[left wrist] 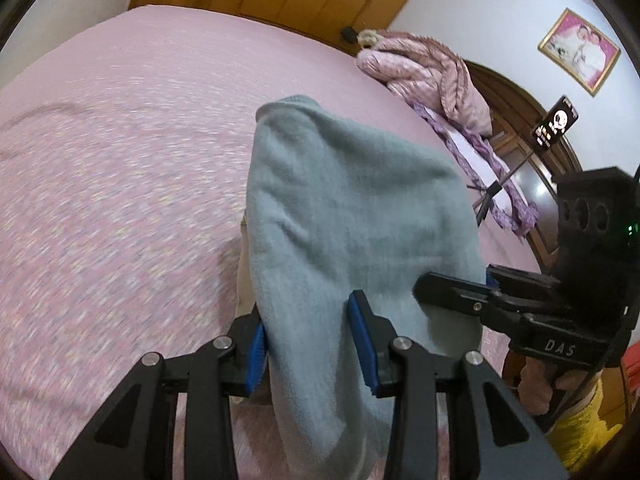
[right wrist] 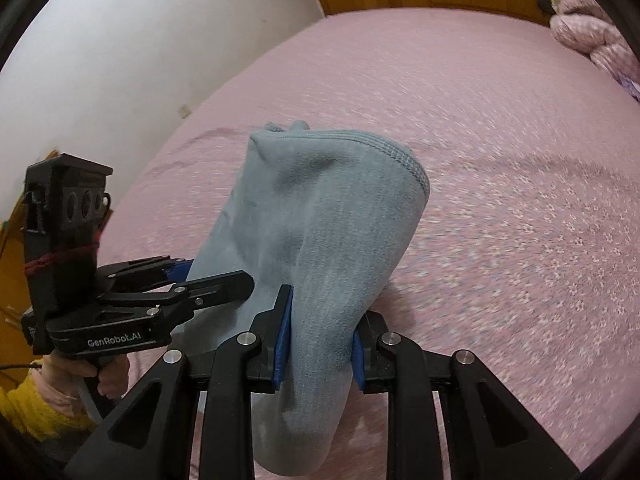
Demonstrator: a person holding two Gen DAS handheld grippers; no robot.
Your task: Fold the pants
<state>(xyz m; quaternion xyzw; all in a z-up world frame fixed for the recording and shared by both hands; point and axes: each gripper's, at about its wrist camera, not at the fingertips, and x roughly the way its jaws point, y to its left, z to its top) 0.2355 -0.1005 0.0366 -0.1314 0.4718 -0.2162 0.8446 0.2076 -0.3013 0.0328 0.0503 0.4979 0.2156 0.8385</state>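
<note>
Grey-blue pants (left wrist: pixel 352 216) bunched mid-frame, lifted above the pink bed (left wrist: pixel 120 152), apparently clear of it. Clamped between left tool (left wrist: pixel 308 344) pads at lower centre; likewise pinched by right tool (right wrist: pixel 320 344). Pink blanket (left wrist: pixel 432 72) upper right.

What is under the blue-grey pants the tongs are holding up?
Under the pants lies the pink bedsheet. A beige layer peeks out at their left edge; whether lining or another cloth is unclear. The sheet directly beneath is hidden by the fabric held in the left tongs and right tongs.
</note>
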